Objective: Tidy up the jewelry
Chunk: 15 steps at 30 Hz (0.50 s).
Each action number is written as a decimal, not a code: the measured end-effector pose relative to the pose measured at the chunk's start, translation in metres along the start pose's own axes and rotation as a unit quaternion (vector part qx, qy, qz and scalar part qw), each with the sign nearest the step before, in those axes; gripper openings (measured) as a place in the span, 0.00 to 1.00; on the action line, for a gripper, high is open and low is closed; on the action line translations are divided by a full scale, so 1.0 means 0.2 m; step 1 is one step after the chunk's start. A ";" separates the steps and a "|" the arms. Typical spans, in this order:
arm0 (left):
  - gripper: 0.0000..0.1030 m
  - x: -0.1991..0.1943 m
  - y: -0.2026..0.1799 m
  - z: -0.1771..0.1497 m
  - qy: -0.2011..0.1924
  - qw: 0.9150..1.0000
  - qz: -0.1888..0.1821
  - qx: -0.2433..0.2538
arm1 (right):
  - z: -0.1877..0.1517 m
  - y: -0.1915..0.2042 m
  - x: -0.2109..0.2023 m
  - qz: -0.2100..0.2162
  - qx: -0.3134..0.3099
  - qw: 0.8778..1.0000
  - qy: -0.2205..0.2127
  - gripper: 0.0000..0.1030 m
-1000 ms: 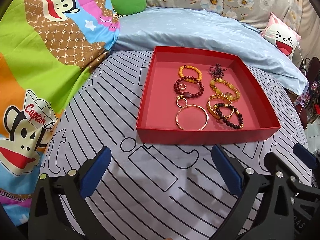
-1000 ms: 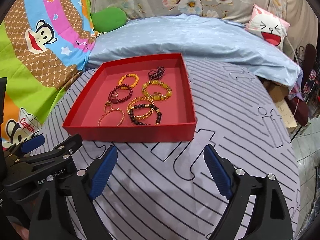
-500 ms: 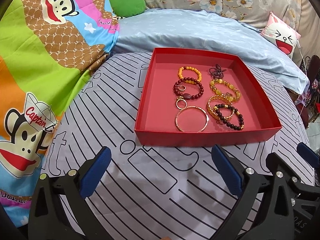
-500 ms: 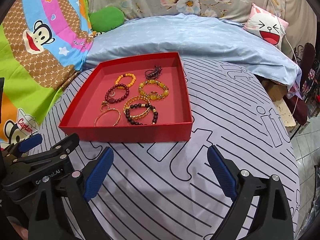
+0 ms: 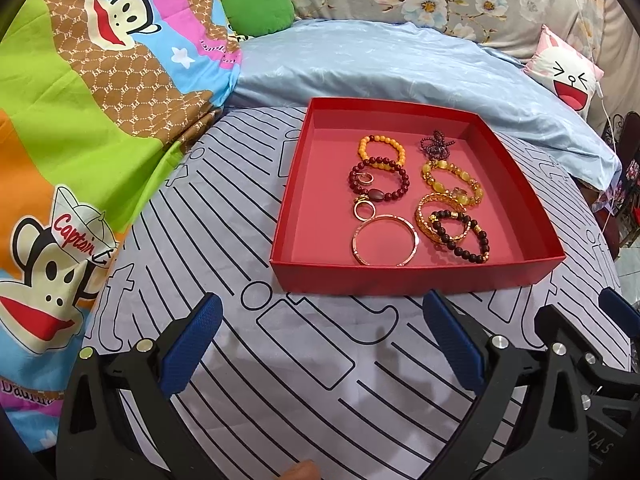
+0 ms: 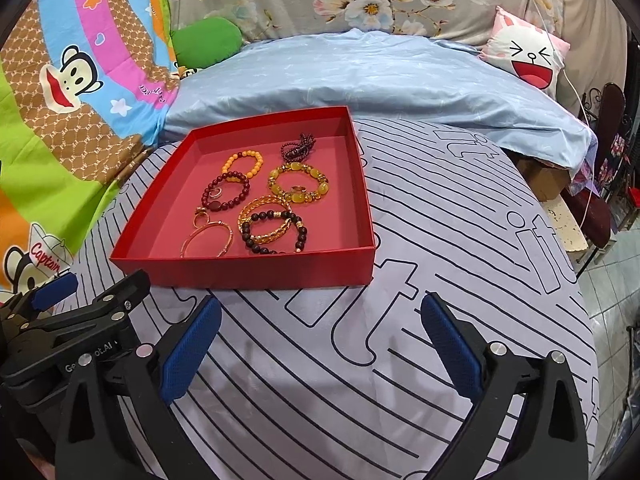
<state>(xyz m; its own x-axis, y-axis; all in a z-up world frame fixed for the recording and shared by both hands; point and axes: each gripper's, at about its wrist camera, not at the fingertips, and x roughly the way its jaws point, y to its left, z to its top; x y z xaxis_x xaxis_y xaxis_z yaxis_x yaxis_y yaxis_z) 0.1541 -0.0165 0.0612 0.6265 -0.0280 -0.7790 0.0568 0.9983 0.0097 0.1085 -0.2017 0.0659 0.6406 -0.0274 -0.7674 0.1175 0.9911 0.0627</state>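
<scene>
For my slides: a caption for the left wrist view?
Open left gripper faces a red tray of bracelets on a striped bedsheet.

Left hand-held gripper (image 5: 320, 344) and right hand-held gripper (image 6: 320, 344) gape wide.

Red tray (image 5: 416, 276), pink floor. Bracelets: orange bead bracelet (image 5: 382, 148), dark red bead bracelet (image 5: 378, 182), gold bangle (image 5: 385, 240). Bed sheet (image 5: 280, 360) pale lilac, black line pattern. Tool pads (image 5: 190, 344) blue.

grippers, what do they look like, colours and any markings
Both the left gripper and right gripper have matte black angular frames, blue textured pads on the fingers, and silver round bolts. Partly readable white lettering marks the left one's side.
</scene>
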 end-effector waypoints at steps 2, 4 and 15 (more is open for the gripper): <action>0.93 0.00 0.00 0.00 0.000 1.000 0.001 0.000 | 0.00 0.00 0.00 -0.001 -0.001 1.000 -0.002 0.94; 0.93 0.00 0.00 0.00 -0.001 1.000 0.001 0.000 | 0.00 0.00 0.00 -0.002 -0.002 1.000 -0.003 0.94; 0.93 0.02 0.02 0.00 0.008 1.000 -0.008 -0.007 | 0.01 0.03 0.00 -0.003 -0.008 1.000 -0.008 0.94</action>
<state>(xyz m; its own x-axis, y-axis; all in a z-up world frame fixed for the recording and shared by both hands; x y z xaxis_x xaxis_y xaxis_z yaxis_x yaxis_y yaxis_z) 0.1562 -0.0134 0.0581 0.6127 -0.0436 -0.7891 0.0552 0.9984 -0.0123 0.1111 -0.1963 0.0670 0.6515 -0.0354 -0.7578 0.1100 0.9928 0.0482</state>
